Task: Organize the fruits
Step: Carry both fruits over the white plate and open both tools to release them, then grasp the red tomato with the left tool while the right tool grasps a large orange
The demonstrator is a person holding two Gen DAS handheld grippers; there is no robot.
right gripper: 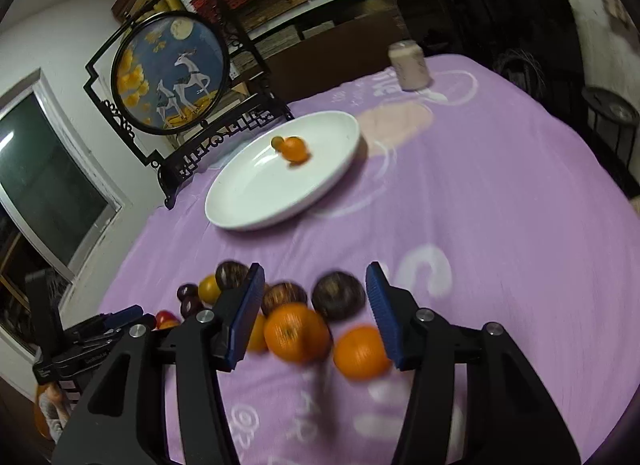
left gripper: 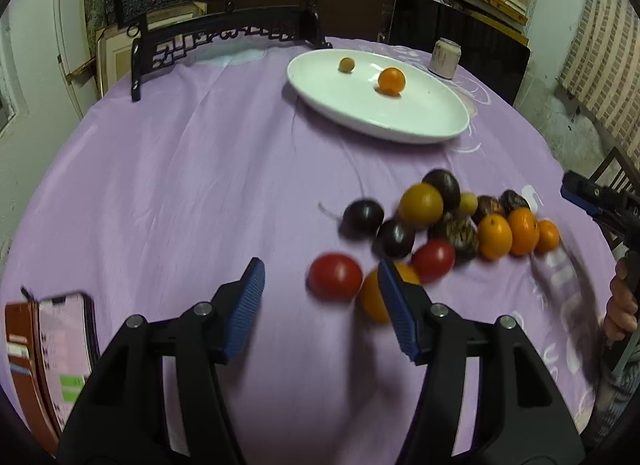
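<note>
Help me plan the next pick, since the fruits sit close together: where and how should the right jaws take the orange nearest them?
Grip the orange across its round middle, coming straight down from above. It lies between the open right gripper jaws, but a dark fruit crowds it behind and another orange sits close beside, so a low sideways approach would likely knock them.

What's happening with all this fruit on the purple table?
A person holding two black grippers is sorting fruit. Both the left gripper and right gripper are open and empty, above a pile of oranges, red tomatoes and dark fruits. The white oval plate holds one orange and one small brownish fruit.
</note>
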